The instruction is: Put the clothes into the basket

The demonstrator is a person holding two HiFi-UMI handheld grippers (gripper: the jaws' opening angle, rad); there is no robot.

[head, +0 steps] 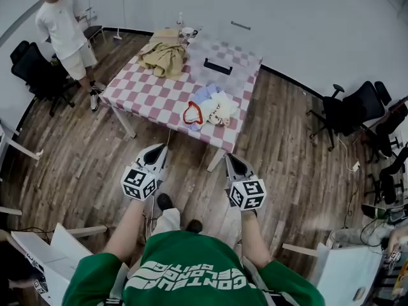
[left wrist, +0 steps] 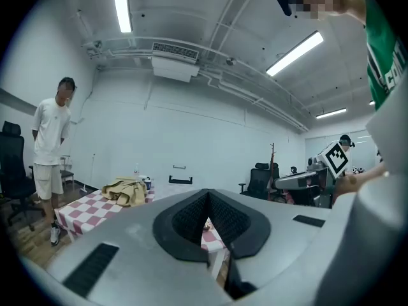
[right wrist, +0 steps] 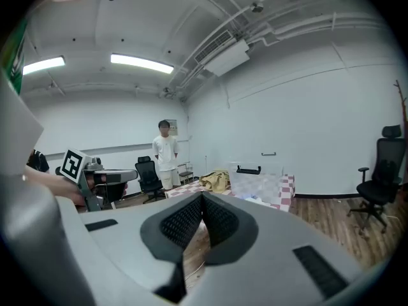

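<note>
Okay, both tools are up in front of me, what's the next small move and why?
Probably step up to the table and open the right tool as it nears the small clothes pile. Both it and the left tool are shut, empty, and short of the table's near edge; the pile lies at that edge, outside the clear basket.

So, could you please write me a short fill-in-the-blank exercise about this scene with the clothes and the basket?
1. The basket on the table has a ____ handle.
2. In the head view, the tan garment lies to the ____ of the basket.
3. The jaws of the left hand-held gripper and the right hand-held gripper are both ____, with nothing between them.
4. The bystander wears a ____ shirt.
Missing words: black; left; shut; white.
</note>
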